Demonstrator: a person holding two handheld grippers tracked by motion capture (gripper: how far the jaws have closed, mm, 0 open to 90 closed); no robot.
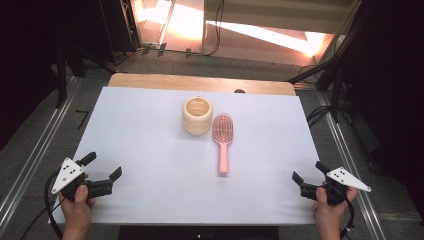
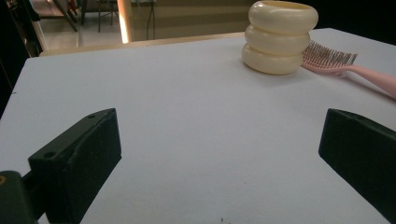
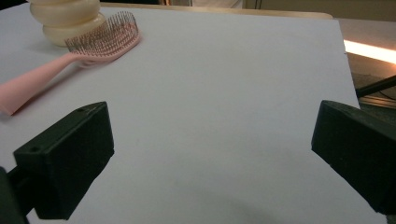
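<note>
We hold the left gripper (image 1: 104,167) at 7 o'clock on the white table (image 1: 150,150), jaws spread apart and empty. We hold the right gripper (image 1: 307,176) at 5 o'clock, jaws likewise spread. The cream ribbed holder (image 1: 197,115) stands at 12 o'clock, touching the pink hairbrush (image 1: 223,140) lying bristles-up at its 3 o'clock.

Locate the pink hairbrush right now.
In the high view the pink hairbrush lies bristles up near the table's centre, its head beside the cream ringed holder on the holder's right, handle pointing toward the person.
</note>
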